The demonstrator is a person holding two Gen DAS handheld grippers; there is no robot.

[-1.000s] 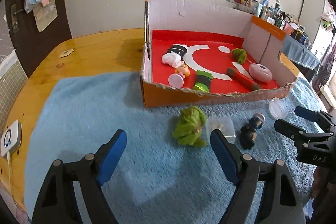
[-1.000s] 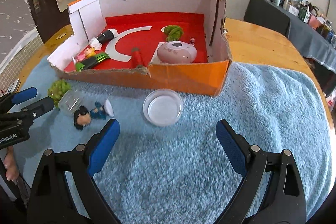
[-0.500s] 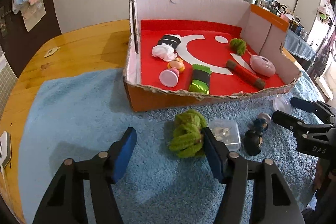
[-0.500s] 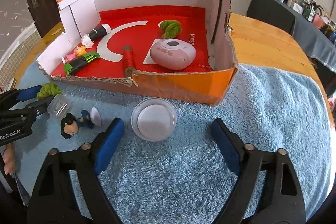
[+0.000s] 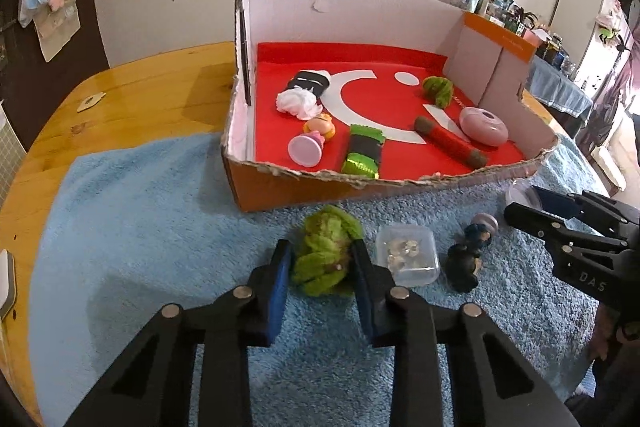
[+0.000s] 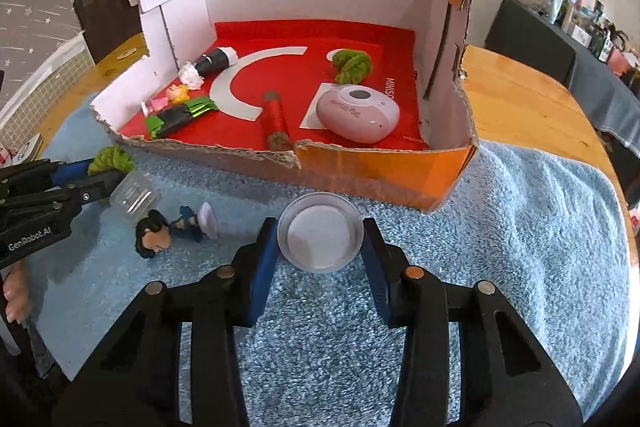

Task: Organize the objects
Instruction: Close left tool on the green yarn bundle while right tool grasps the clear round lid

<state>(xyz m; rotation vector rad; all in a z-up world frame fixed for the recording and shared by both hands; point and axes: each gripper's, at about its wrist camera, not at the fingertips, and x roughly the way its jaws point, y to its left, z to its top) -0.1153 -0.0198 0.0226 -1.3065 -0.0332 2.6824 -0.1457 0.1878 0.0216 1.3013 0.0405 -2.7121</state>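
Left gripper pads pinch fuzzy green plush; right gripper pads touch round translucent plastic lid between them.

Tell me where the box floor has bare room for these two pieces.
Free: the cardboard box's red floor behind the pink case and green yarn, and mid-floor between red tube and wrapped rolls. Crowded: the left corner.

R gripper pads flank clear round lid on blue towel, just before orange box. Figurine lies to lid's left, near L gripper.
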